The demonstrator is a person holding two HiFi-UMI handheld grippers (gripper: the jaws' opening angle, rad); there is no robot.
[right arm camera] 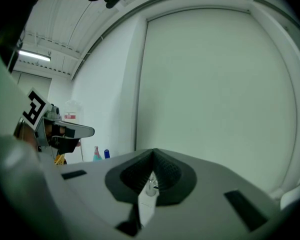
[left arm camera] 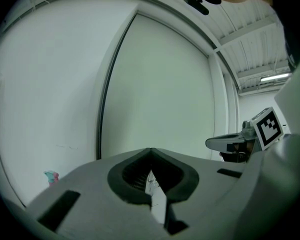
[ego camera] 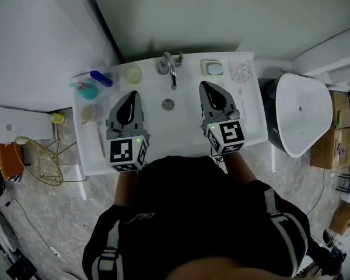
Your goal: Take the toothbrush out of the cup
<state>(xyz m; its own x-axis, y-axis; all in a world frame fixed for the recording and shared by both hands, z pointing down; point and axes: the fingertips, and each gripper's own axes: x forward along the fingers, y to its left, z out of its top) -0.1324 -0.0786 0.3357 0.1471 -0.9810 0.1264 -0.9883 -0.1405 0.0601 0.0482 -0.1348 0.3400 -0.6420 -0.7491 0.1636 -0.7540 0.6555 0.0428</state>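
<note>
In the head view a pale cup [ego camera: 88, 113] stands on the left rim of the white sink [ego camera: 181, 127]. A thin pale handle [ego camera: 100, 137], probably the toothbrush, runs from the cup toward the front edge. My left gripper [ego camera: 132, 93] hovers over the basin just right of the cup, shut and empty. My right gripper [ego camera: 202, 84] hangs over the right half of the basin, also shut with nothing in it. The left gripper view shows its jaws [left arm camera: 150, 150] closed against a bare wall, and the right gripper view shows the same for its own [right arm camera: 153, 151]. Neither gripper view shows the cup.
A faucet [ego camera: 171, 69] and drain [ego camera: 168, 104] sit mid-sink. A blue bottle [ego camera: 101, 78], teal item [ego camera: 84, 89], green cup [ego camera: 133, 74] and soap dish [ego camera: 213, 68] line the back rim. A white toilet [ego camera: 303, 112] stands to the right, a yellow wire basket [ego camera: 41, 156] to the left.
</note>
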